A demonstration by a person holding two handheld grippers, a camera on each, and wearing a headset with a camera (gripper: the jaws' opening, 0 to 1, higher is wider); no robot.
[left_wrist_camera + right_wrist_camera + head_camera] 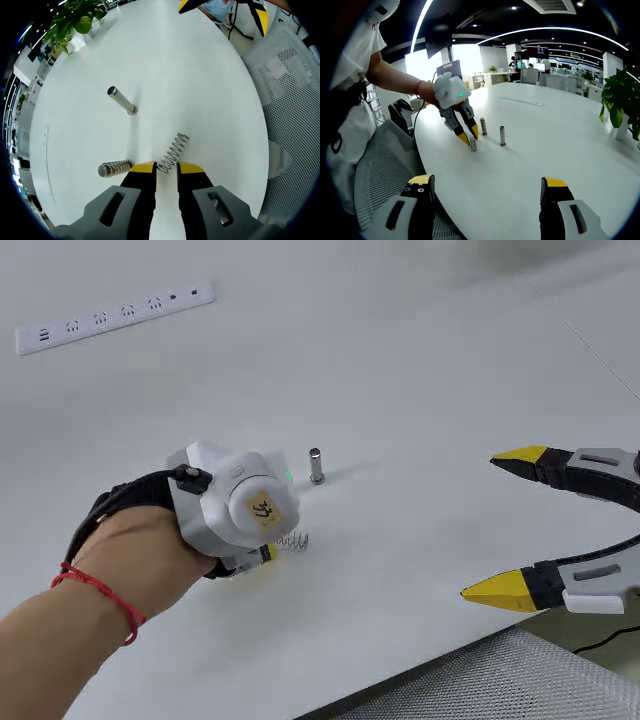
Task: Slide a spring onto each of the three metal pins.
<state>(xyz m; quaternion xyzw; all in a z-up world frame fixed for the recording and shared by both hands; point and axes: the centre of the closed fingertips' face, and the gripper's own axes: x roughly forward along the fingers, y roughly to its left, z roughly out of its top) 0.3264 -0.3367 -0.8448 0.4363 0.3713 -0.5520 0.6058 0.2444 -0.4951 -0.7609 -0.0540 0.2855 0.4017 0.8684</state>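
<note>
The left gripper point(268, 553) seemingly pinches a spring point(294, 539) near an upright pin point(316, 466).

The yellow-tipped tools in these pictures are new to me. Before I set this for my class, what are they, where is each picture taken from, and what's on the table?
There is no robot: a person holds a two-jaw hand-held gripper in each hand. The head view comes from a headset camera looking down at the white table. The two round pictures come from cameras riding on the grippers, looking along their jaws. The left hand-held gripper seems to pinch one end of a loose spring. The right hand-held gripper is open and empty. On the table stand a bare metal pin and a second pin already wearing a spring. A power strip lies farther back.
</note>
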